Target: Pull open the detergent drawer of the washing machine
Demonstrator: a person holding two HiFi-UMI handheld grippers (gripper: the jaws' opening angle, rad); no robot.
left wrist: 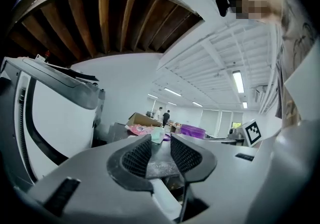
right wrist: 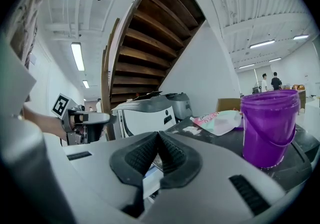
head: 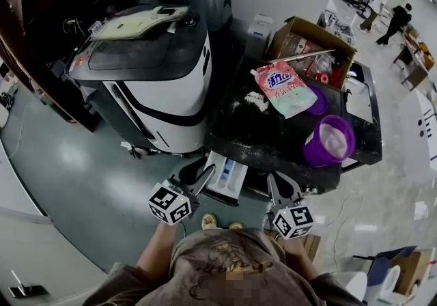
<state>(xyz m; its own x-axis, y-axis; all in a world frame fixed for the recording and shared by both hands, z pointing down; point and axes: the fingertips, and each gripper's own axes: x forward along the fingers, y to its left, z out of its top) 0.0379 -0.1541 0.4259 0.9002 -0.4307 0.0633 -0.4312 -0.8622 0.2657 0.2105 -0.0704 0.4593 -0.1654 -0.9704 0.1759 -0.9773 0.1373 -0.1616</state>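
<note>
left gripper [head: 205,176] and right gripper [head: 278,183] sit bottom centre, close to torso, roughly level, pointing at detergent drawer [head: 227,176], which is out. Left jaws narrowly apart, empty; right jaws together.

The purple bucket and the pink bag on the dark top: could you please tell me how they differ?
The purple bucket stands upright and round; the pink bag lies flat. The bucket sits nearer the person, the bag farther back. Both rest on the dark top.

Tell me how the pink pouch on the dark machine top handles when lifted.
The pink plastic refill pouch lies flat and slumped, so it will likely sag. Its smooth film may be slippery. Flat, it should not roll.
</note>
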